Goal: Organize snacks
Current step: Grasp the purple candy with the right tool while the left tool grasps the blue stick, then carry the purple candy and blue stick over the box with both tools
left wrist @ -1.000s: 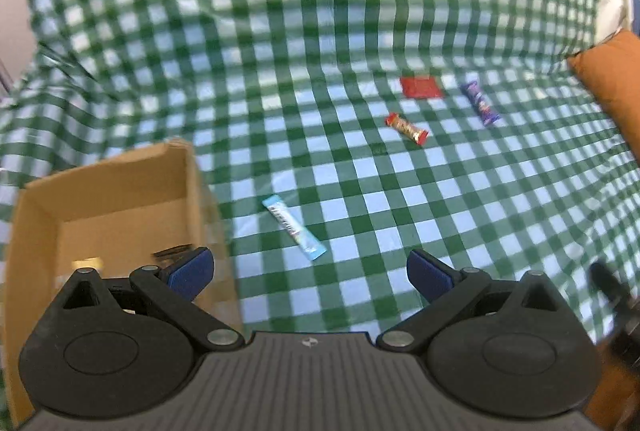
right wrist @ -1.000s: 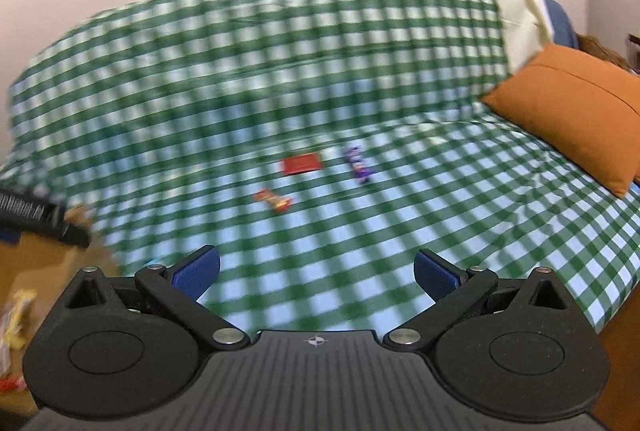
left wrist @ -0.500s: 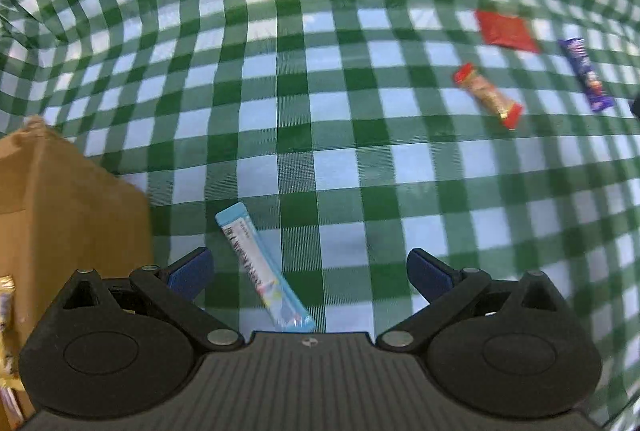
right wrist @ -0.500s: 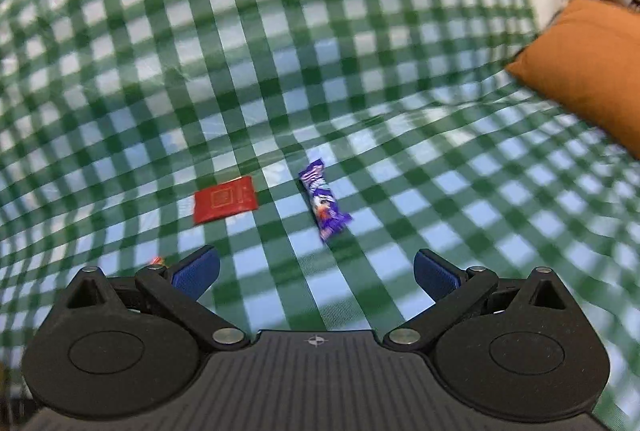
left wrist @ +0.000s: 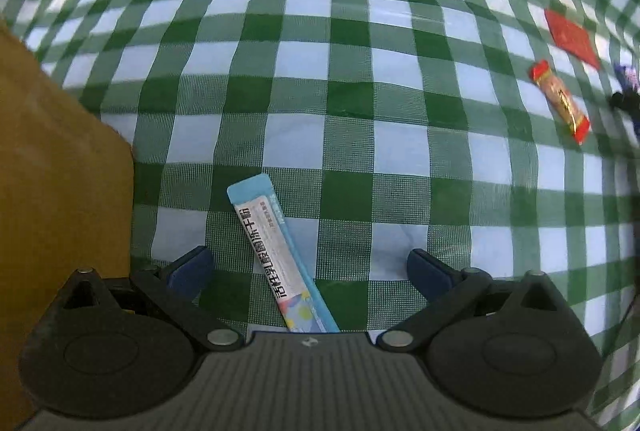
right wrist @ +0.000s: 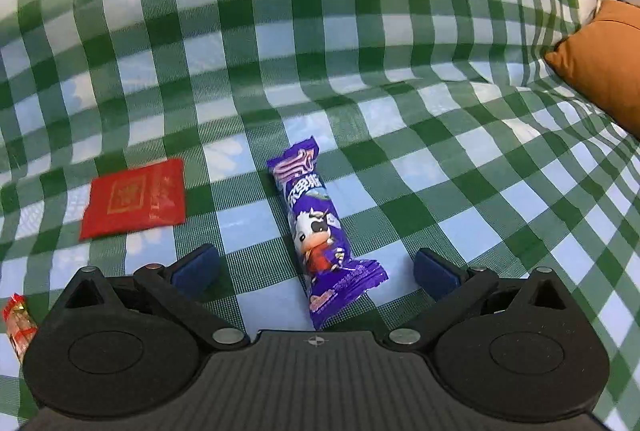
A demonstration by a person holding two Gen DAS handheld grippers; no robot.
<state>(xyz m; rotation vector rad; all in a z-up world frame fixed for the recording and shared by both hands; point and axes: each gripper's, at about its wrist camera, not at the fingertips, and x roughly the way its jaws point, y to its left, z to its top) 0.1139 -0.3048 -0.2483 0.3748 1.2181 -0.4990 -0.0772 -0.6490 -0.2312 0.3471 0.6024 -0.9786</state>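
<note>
Jaws wide open, empty on both: left gripper (left wrist: 308, 267) has dropped over blue stick (left wrist: 280, 259), right gripper (right wrist: 316, 267) over purple candy (right wrist: 320, 227), so pickups next.

Blue stick sachet (left wrist: 282, 259): long, flat, black print on white panel, lying on checked cloth, pointing approx 11 o'clock, near end hidden under rig. Cardboard box (left wrist: 56, 167) just beside it at 9 o'clock. Red-ended candy bar (left wrist: 560, 101): clear/gold wrapper, flat, well apart at 2 o'clock, angled 11-to-5. Red flat packet (right wrist: 134, 197): squarish, gold print, flat on cloth. Purple candy bar (right wrist: 320, 235): cartoon cow on wrapper, crimped ends, flat, near packet at its 3 o'clock, long axis 11-to-5.
</note>
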